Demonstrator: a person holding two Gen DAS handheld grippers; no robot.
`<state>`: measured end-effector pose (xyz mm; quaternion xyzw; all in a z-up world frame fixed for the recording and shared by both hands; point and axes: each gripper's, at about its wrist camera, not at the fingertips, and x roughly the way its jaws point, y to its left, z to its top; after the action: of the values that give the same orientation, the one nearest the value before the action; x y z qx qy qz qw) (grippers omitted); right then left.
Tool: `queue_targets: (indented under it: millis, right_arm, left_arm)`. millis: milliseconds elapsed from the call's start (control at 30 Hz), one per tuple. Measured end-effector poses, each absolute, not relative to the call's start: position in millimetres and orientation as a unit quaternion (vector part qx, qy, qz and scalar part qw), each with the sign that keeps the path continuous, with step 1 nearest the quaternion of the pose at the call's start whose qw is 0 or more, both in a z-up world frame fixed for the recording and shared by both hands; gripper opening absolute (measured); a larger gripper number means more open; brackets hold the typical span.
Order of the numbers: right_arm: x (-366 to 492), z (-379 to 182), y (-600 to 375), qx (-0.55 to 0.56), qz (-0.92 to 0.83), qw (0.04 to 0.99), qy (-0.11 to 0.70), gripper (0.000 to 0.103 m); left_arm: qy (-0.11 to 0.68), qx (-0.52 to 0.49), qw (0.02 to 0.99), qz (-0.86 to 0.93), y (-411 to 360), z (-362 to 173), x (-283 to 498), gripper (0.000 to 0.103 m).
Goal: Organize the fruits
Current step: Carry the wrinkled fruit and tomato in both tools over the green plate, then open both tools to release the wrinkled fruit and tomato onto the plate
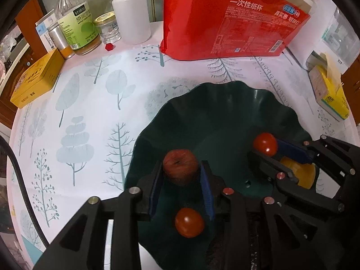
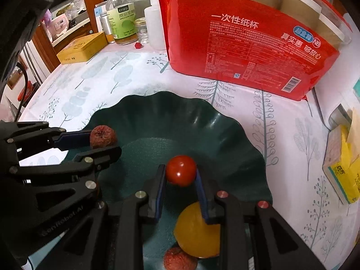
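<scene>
Down in the left wrist view, a dark green bowl (image 1: 225, 117) with a wavy rim sits on a tablecloth (image 1: 90, 103) printed with trees. The left gripper (image 1: 181, 175) reaches over the bowl's near side with a wrinkled red date (image 1: 180, 167) between its blue pads (image 1: 208, 193); the pads flank the fruit closely, but whether they press on it cannot be told. Beneath the gripper, a cherry tomato (image 1: 189, 222) lies inside the bowl. At the right, the right gripper (image 1: 270, 150) is clamped on a second cherry tomato (image 1: 265, 144) above the bowl, and a yellow fruit (image 1: 299, 173) shows only in part behind its fingers. Along the back stand a red bag (image 1: 229, 22), a white squeeze bottle (image 1: 131, 15), a vinegar bottle (image 1: 75, 22) holding a low layer of amber liquid, a small glass jar (image 1: 109, 28) and a yellow box (image 1: 37, 79). A tissue box (image 1: 330, 94) sits at the right edge.

Next, the right wrist view shows the right gripper (image 2: 181, 174) closed on its cherry tomato (image 2: 181, 173) over the middle of the bowl (image 2: 180, 117). Below it, the yellow fruit (image 2: 196, 231) rests in the bowl, partly covered by a finger, and another date (image 2: 180, 259) is cut off at the bottom edge. At the left, the left gripper (image 2: 103, 141) has the wrinkled date (image 2: 102, 136) between its fingers at the bowl's rim. The red bag (image 2: 247, 40) lets paper cups show through its clear top.
</scene>
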<state>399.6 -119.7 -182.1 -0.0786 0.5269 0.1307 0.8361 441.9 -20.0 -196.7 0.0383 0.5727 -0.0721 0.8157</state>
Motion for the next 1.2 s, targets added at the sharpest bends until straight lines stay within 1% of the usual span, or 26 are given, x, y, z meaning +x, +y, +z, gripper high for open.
queue_targets:
  millis: [67,100,167,200,267,300,333,400,500,633,733,900,1000,1067,1200]
  right_arm:
    - [399.6,-182.5,-119.9,-0.082,0.128,0.837,0.526,0.027]
    - [399.3,-182.7,-120.2,-0.083,0.127,0.837,0.526,0.027]
    - [399.7,-182.7,-122.8,-0.081,0.126,0.837,0.526,0.027]
    - [399.9,-182.3,-124.6,-0.076,0.127,0.837,0.526,0.027]
    - [400.3,-181.3,-127.9,-0.067,0.128,0.838,0.526,0.028]
    - [400.3,-180.4,-129.7,-0.063,0.127,0.839,0.526,0.029]
    - [400.1,-179.9,-130.6,-0.060,0.127,0.839,0.526,0.029]
    - [399.3,-177.5,-133.2,-0.055,0.126,0.841,0.524,0.035]
    - [397.0,-171.8,-134.9,-0.052,0.126,0.845,0.518,0.041]
    - [393.3,-163.7,-133.5,-0.053,0.126,0.847,0.514,0.041]
    - [390.0,-158.1,-132.8,-0.050,0.125,0.848,0.512,0.042]
    - [383.2,-148.1,-131.2,-0.047,0.119,0.851,0.509,0.047]
    - [376.5,-137.9,-130.2,-0.044,0.116,0.855,0.504,0.049]
    - [372.1,-131.0,-129.6,-0.045,0.112,0.857,0.501,0.051]
    - [361.6,-117.4,-129.3,-0.048,0.105,0.862,0.494,0.051]
  left_arm:
    - [0.573,0.042,0.816,-0.063,-16.4,-196.1,442.8,0.054]
    - [0.572,0.038,0.817,-0.063,-13.9,-195.3,443.1,0.056]
    - [0.569,0.028,0.818,-0.071,-10.2,-192.1,442.1,0.064]
    - [0.567,0.026,0.820,-0.071,-9.2,-190.3,441.2,0.066]
    - [0.562,0.030,0.824,-0.064,-7.9,-186.0,439.1,0.076]
    - [0.559,0.031,0.827,-0.063,-6.5,-183.6,437.8,0.077]
    - [0.557,0.029,0.827,-0.064,-5.9,-182.1,436.8,0.078]
    - [0.557,0.026,0.827,-0.066,-4.3,-179.5,435.1,0.078]
    - [0.555,0.026,0.829,-0.068,-3.0,-173.9,430.7,0.079]
    - [0.554,0.030,0.829,-0.067,-1.2,-165.6,423.1,0.083]
    - [0.557,0.031,0.827,-0.073,0.3,-160.6,417.2,0.083]
    - [0.553,0.039,0.829,-0.079,1.3,-147.6,404.1,0.084]
    - [0.549,0.041,0.831,-0.083,2.0,-138.6,395.5,0.087]
    - [0.546,0.043,0.833,-0.083,2.8,-131.5,389.2,0.090]
    - [0.539,0.045,0.837,-0.082,5.5,-117.4,377.0,0.090]
